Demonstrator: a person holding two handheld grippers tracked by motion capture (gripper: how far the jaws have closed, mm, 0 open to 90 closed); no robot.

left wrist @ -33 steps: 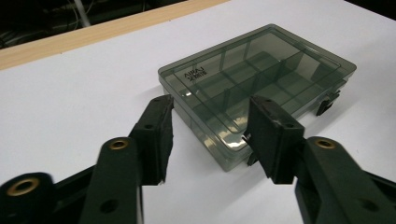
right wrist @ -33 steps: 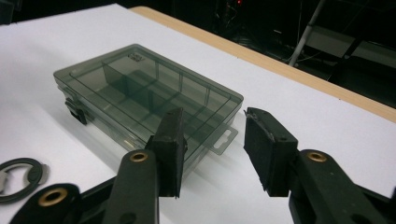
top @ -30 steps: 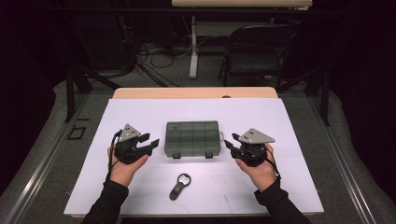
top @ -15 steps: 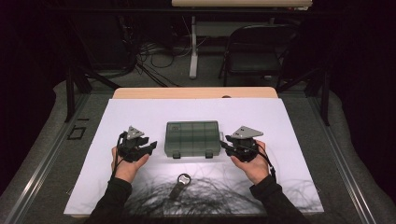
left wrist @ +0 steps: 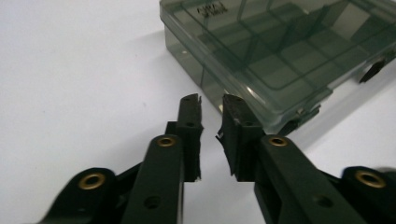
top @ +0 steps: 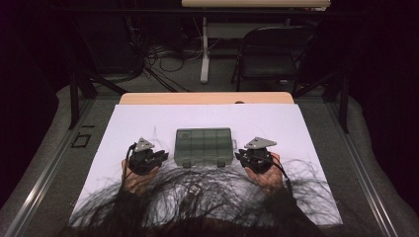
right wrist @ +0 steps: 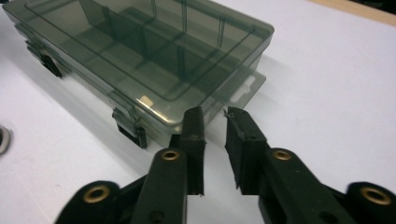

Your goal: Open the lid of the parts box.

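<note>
Between the left gripper and right gripper, the organizer box is sitting; both, empty-jawed, have been narrowing, flanking its ends, probably to steady it.

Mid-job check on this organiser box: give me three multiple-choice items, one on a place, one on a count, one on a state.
1. Where does the organiser box lie?
A. between the left gripper and the right gripper
B. left of both grippers
C. on the chair

2. How many dark latches are on the box's near side?
A. none
B. two
C. five

3. What state is the box lid in?
A. taken off
B. propped open
C. shut

Answers: 1 A, in the high view a gripper sits at each end of the box. 2 B, the high view and the right gripper view show two. 3 C, the lid lies flat on the base in both gripper views.
</note>
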